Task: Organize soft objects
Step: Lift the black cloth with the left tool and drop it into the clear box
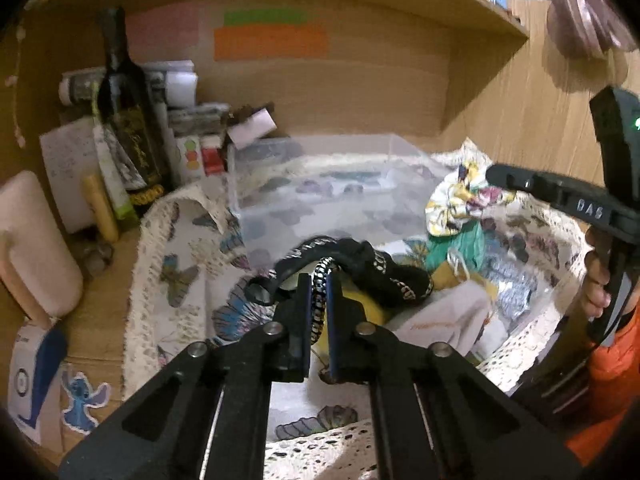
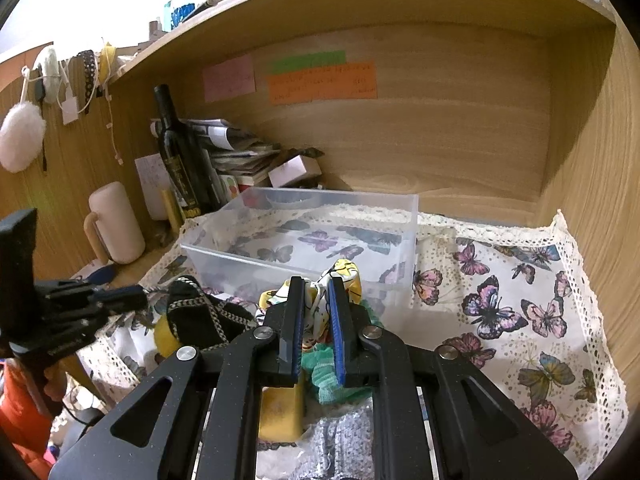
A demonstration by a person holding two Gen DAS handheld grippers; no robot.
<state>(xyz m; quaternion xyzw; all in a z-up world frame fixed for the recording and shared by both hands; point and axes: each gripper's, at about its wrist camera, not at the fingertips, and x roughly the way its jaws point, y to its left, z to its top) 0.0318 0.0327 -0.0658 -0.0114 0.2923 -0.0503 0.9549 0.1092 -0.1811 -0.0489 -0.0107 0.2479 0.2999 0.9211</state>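
Note:
My left gripper (image 1: 319, 280) is shut on a black band with gold-white trim (image 1: 360, 266), held over the pile; it also shows in the right wrist view (image 2: 200, 316). My right gripper (image 2: 314, 284) is shut on a yellow floral fabric scrunchie (image 2: 340, 276), seen from the left wrist view (image 1: 460, 200). Under them lie a green scrunchie (image 2: 332, 376), a yellow sponge-like piece (image 2: 278, 408) and a silver sequin cloth (image 2: 344, 440). A clear plastic bin (image 2: 304, 236) stands behind on the butterfly cloth (image 2: 520, 312).
A dark wine bottle (image 2: 176, 160), stacked papers (image 2: 236, 148) and a pink mug (image 2: 116, 224) crowd the back left of the wooden alcove. Sticky notes (image 2: 320, 80) hang on the back wall. The wooden side wall (image 2: 592, 160) stands close on the right.

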